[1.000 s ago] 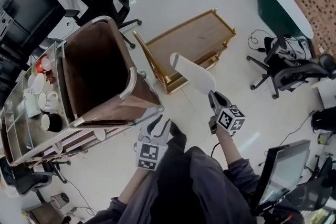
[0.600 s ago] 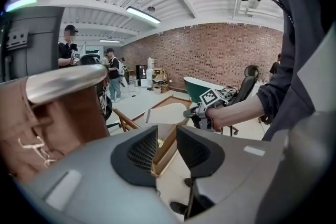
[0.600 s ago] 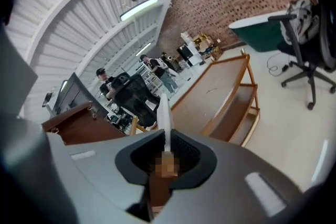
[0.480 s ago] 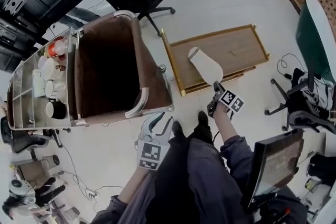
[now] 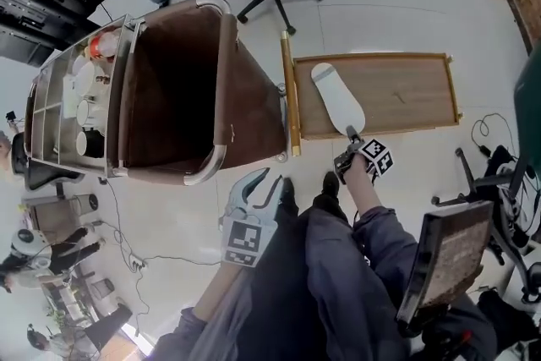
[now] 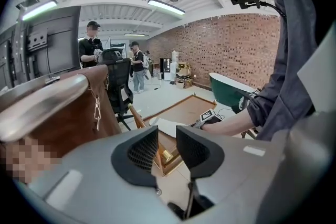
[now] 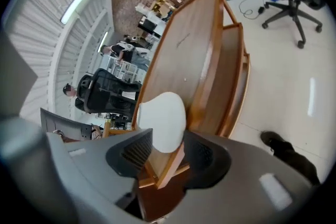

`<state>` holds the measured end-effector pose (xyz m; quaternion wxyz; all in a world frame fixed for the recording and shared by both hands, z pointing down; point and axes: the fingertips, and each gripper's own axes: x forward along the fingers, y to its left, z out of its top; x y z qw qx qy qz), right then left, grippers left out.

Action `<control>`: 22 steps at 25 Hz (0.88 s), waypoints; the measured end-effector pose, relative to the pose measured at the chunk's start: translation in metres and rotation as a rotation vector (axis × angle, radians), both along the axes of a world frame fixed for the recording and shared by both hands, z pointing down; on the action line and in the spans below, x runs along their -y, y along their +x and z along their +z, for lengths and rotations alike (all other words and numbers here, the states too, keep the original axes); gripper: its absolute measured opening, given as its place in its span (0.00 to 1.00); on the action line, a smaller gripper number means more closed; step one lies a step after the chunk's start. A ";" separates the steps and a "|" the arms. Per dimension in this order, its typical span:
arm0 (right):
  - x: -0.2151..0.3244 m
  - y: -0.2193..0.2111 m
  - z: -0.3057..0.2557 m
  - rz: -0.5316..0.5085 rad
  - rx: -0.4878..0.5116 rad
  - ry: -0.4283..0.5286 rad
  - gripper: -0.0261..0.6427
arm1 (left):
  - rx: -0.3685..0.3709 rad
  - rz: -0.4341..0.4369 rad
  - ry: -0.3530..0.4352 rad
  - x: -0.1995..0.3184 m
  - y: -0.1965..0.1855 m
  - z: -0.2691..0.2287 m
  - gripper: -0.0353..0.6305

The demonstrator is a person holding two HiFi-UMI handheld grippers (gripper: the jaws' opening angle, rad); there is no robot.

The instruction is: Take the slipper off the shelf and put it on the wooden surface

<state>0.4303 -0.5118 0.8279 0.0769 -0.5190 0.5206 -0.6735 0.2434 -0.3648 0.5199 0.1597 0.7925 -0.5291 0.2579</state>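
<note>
Opening its jaws, your right gripper (image 5: pixel 350 136) frees the white slipper (image 5: pixel 338 100), which lies flat on the wooden surface (image 5: pixel 406 93) toward 11 o'clock. A second ago you carried it over the floor. Only the right gripper view shows its end between the parted pads. Your left gripper (image 5: pixel 264 182), at 8 o'clock, gapes empty.

Bright, even indoor light from ceiling strip lights (image 6: pixel 165 6); glossy floor (image 7: pixel 310 97) glare, strong fisheye warp, dark corners in gripper views
</note>
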 end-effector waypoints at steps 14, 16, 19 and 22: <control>-0.037 0.020 -0.072 -0.486 -0.219 0.273 0.49 | -0.019 -0.012 0.041 0.020 0.041 -0.008 0.23; -0.041 0.018 -0.115 -0.667 -0.381 0.458 0.35 | -0.023 0.002 0.040 0.018 0.053 -0.007 0.23; -0.053 0.020 -0.167 -0.835 -0.588 0.694 0.08 | -0.038 0.031 0.035 0.007 0.075 -0.006 0.23; -0.073 0.020 -0.199 -0.956 -0.752 0.850 0.04 | -0.054 0.072 0.032 -0.012 0.097 -0.002 0.23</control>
